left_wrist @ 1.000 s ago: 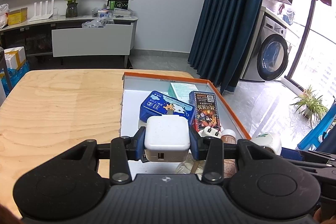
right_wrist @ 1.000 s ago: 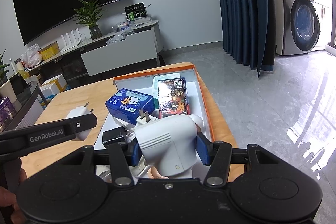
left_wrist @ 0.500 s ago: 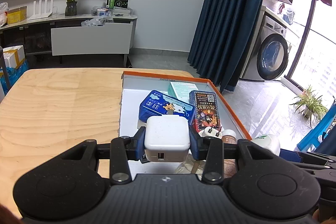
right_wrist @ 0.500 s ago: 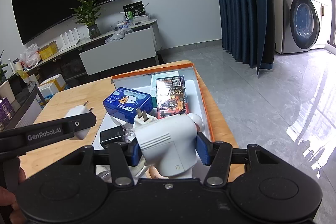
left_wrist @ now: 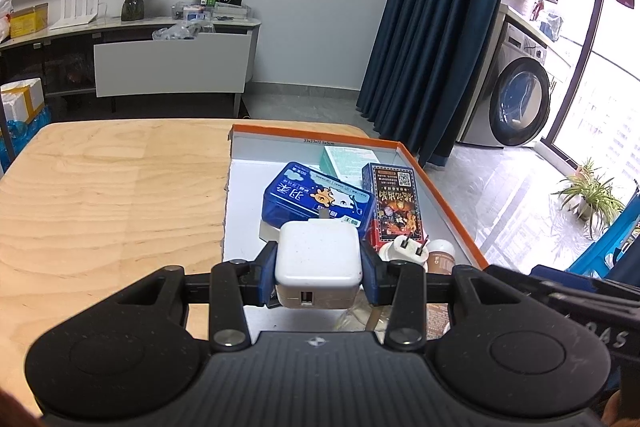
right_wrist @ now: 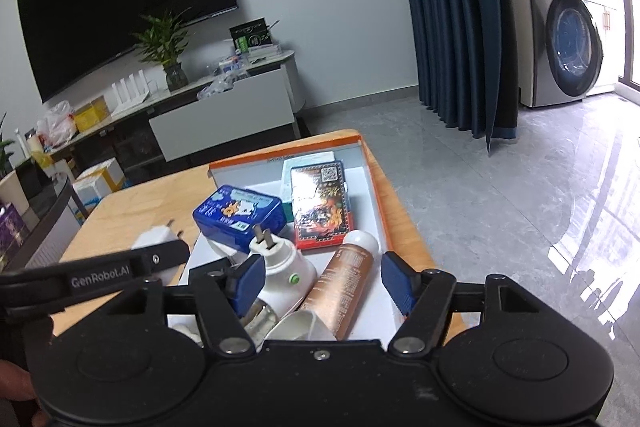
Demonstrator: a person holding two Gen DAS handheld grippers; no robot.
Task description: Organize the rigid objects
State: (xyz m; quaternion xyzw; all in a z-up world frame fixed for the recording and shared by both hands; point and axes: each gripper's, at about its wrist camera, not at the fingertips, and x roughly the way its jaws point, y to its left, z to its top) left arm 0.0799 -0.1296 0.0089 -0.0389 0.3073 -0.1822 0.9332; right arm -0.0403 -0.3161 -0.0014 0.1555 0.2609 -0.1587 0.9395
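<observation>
One orange-rimmed box (left_wrist: 444, 195) is observed on the right part of one wooden table (left_wrist: 104, 195). One square white charger (left_wrist: 318, 261) is clamped between the blue pads of the left gripper (left_wrist: 319, 273), which is closed on it above the near left part of the box, its port side facing the camera. The jaws of the right gripper (right_wrist: 323, 281) have just been opening and are seen spread apart; the white plug-in device (right_wrist: 282, 265), with two prongs pointing up and one green dot, lies in the box between them, close to the left pad, whether touching cannot be told. One copper-coloured tube (right_wrist: 344, 291) with a white cap lies just right of that device, also between the jaws. Farther in the box, one blue tin (right_wrist: 238, 217) is counted at the left, one red-and-black card pack (right_wrist: 322, 211) at the right, and one pale green packet (left_wrist: 346, 161) behind them at the far wall. One clear object beneath the device is too hidden to identify.
</observation>
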